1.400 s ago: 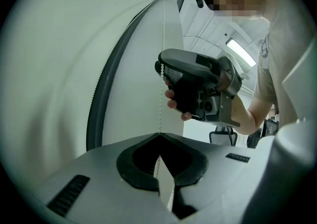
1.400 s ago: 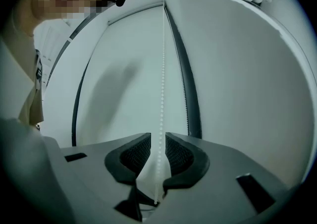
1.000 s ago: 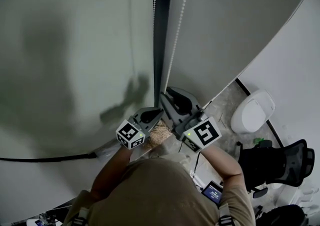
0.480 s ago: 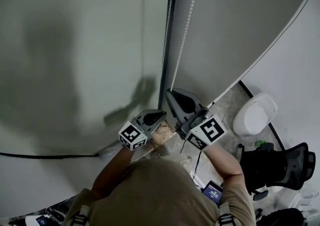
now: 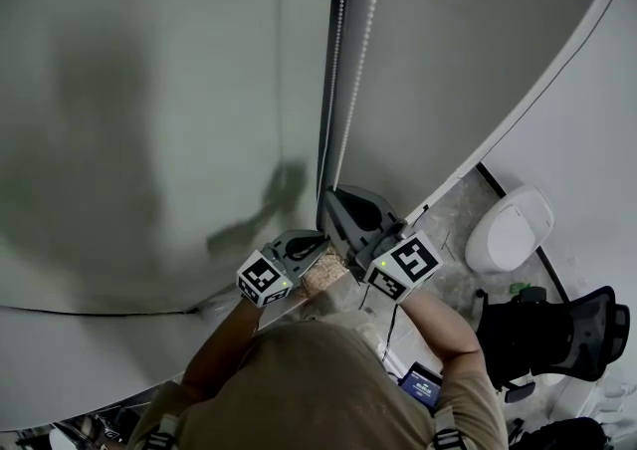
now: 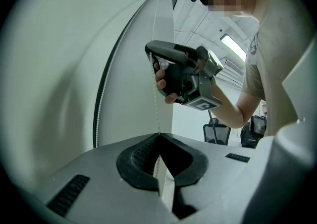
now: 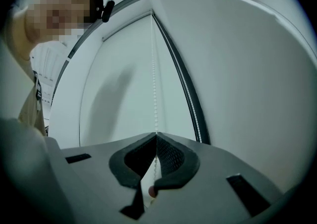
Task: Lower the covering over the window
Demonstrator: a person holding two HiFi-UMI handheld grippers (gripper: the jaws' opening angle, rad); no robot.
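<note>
The right gripper point(image 7: 156, 136), spread 1 second ago, now pinches the bead chain point(image 7: 153, 84); the left gripper point(image 6: 159, 136) pinches it lower. A chair point(image 5: 542, 329) stands right of it.

The floor point(image 5: 453, 239) shows only as a wedge at the lower right of the head view, pale and mottled, with a dark skirting strip point(image 5: 495, 186) running along the foot of the wall. A white rounded tub point(image 5: 508, 229) with a lid, perhaps a bin, stands on it close to that wall, and a black mesh-backed chair point(image 5: 547, 334) stands nearer the person. A small green item point(image 5: 517, 289) lies between the two, just beside the chair.
</note>
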